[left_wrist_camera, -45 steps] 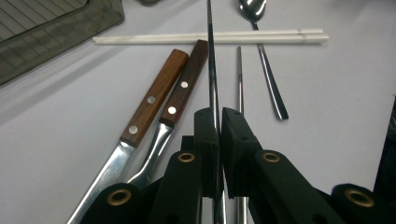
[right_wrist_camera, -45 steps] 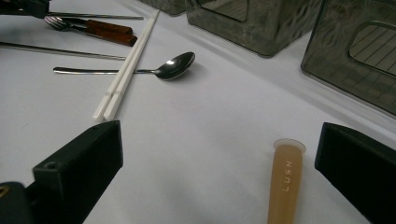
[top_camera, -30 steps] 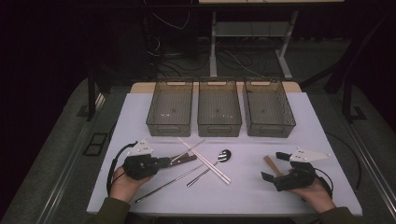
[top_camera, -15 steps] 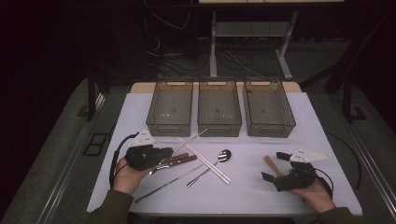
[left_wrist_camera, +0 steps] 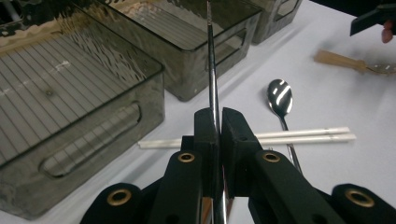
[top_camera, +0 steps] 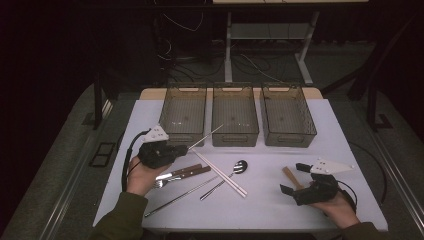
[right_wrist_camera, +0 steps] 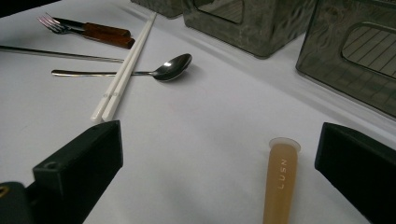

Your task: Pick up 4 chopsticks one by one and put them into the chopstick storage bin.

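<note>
My left gripper point(top_camera: 176, 150) hovers above the table's left side, in front of the left bin. It is shut on a thin metal chopstick point(top_camera: 206, 136) that slants up toward the middle bin point(top_camera: 235, 139). In the left gripper view the jaws point(left_wrist_camera: 217, 122) pinch the chopstick point(left_wrist_camera: 211, 70), which points at the bins. My right gripper point(top_camera: 294, 178) rests open near the front right. A beige-handled utensil point(right_wrist_camera: 281, 182) lies on the table between its fingers, untouched. That same handle point(top_camera: 290, 176) shows in the high view.
Three smoky bins stand in a row at the back: left point(top_camera: 181, 136) and right point(top_camera: 289, 140) flank the middle one. On the white table point(top_camera: 260, 210) lie white chopsticks point(top_camera: 220, 172), a spoon point(top_camera: 240, 166), a brown-handled knife and fork point(top_camera: 187, 171) and another metal chopstick point(top_camera: 180, 197).
My left gripper has risen and moved away from the person toward the bins, carrying the metal chopstick off the table. The right gripper has stayed still.
</note>
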Demonstrator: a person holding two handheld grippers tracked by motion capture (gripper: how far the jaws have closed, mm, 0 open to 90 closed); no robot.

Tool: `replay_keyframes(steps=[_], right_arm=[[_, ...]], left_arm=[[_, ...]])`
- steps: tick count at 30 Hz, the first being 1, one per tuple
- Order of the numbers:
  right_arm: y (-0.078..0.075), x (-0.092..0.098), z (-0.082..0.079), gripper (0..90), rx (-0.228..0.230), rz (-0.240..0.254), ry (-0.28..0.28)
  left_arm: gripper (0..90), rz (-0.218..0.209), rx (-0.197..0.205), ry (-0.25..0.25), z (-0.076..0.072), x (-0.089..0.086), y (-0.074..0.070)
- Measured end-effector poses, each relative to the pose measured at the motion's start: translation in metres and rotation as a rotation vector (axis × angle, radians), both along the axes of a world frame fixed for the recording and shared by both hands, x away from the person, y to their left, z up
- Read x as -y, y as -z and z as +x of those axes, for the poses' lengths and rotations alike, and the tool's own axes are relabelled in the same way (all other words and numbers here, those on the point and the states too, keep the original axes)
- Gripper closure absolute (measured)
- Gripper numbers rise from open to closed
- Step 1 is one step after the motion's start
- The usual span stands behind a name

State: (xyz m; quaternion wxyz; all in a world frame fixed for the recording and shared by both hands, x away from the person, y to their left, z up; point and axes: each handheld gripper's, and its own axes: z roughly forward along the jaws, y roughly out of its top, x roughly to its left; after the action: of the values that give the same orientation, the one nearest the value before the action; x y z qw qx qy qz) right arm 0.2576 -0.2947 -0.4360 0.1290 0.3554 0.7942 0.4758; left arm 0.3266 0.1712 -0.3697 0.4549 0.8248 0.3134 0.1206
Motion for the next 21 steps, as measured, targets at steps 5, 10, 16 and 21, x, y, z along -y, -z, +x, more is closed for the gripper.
replay_keyframes(steps=[5,10,16,21], right_arm=[[0.0,0.0,-0.001,1.1,-0.003,-0.002,0.0],[0.0,-0.001,-0.001,1.0,-0.003,-0.003,0.0],[0.0,0.0,0.0,1.0,-0.001,-0.002,0.002],[0.0,0.001,-0.001,1.0,0.0,0.0,0.005]], left_arm=[[84.8,-0.006,0.007,-0.007,0.01,0.003,-0.004],[84.7,-0.009,0.019,-0.017,0.02,0.005,-0.008],[84.7,-0.026,0.027,-0.033,0.034,0.006,-0.011],[84.7,-0.035,0.037,-0.048,0.048,0.006,-0.014]])
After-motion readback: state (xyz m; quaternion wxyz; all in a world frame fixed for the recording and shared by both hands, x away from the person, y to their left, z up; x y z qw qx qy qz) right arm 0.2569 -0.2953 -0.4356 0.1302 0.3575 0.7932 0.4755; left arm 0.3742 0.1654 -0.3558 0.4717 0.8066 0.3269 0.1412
